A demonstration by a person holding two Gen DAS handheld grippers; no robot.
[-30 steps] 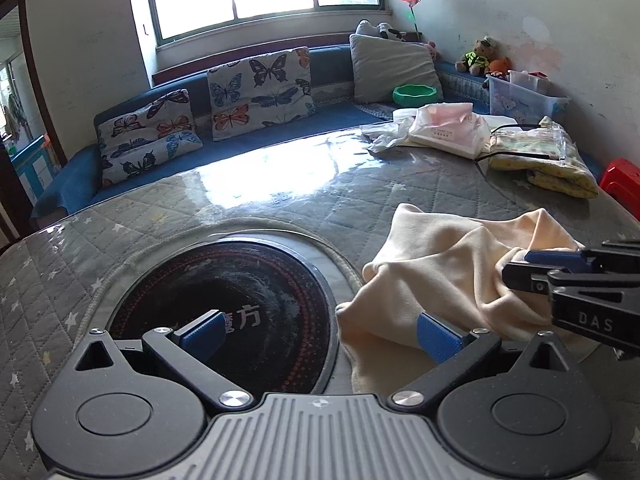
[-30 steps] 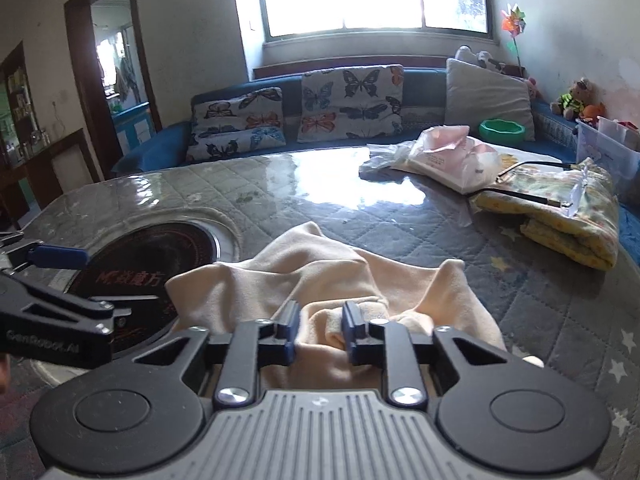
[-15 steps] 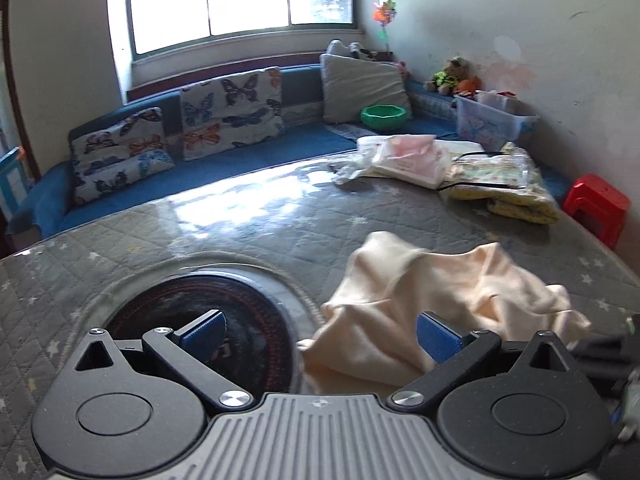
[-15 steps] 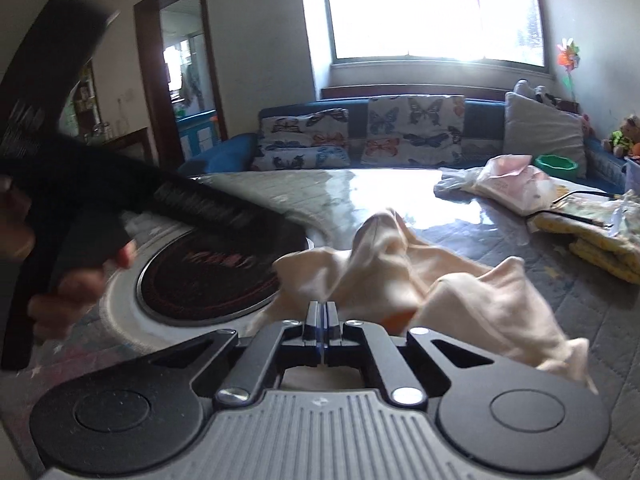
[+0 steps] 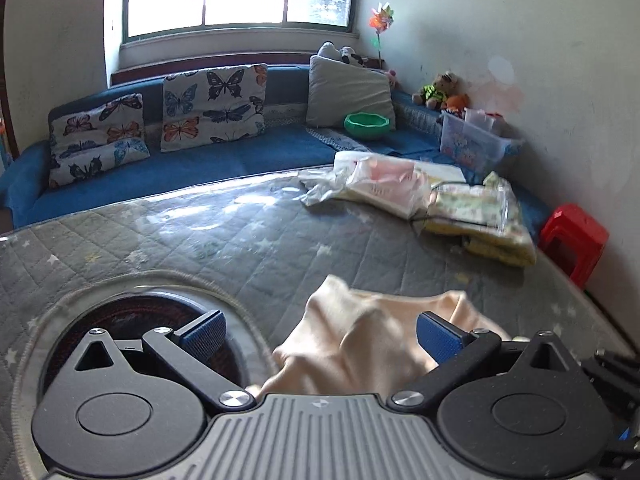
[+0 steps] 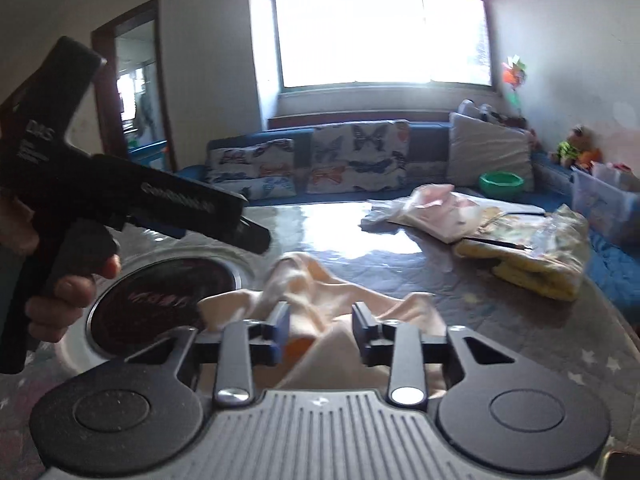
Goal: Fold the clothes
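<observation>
A cream garment [image 5: 372, 336] lies crumpled on the grey quilted table; it also shows in the right wrist view [image 6: 340, 300]. My left gripper [image 5: 320, 334] is open wide and empty, held above the garment's near edge. My right gripper [image 6: 320, 322] is open, its jaws apart just above the garment's folds, holding nothing. The left gripper's black body [image 6: 120, 200], held by a hand, shows at the left of the right wrist view.
A round black hotplate [image 5: 132, 316] is set in the table at the left. Bagged pink clothes [image 5: 380, 184] and a yellow bagged bundle [image 5: 480, 216] lie at the far right. A blue sofa [image 5: 200, 160] with cushions runs behind. A red stool [image 5: 572, 240] stands at the right.
My right gripper was shut on the garment half a second ago and has opened, letting it go. The garment has settled lower. My left gripper has lifted and swung right.
</observation>
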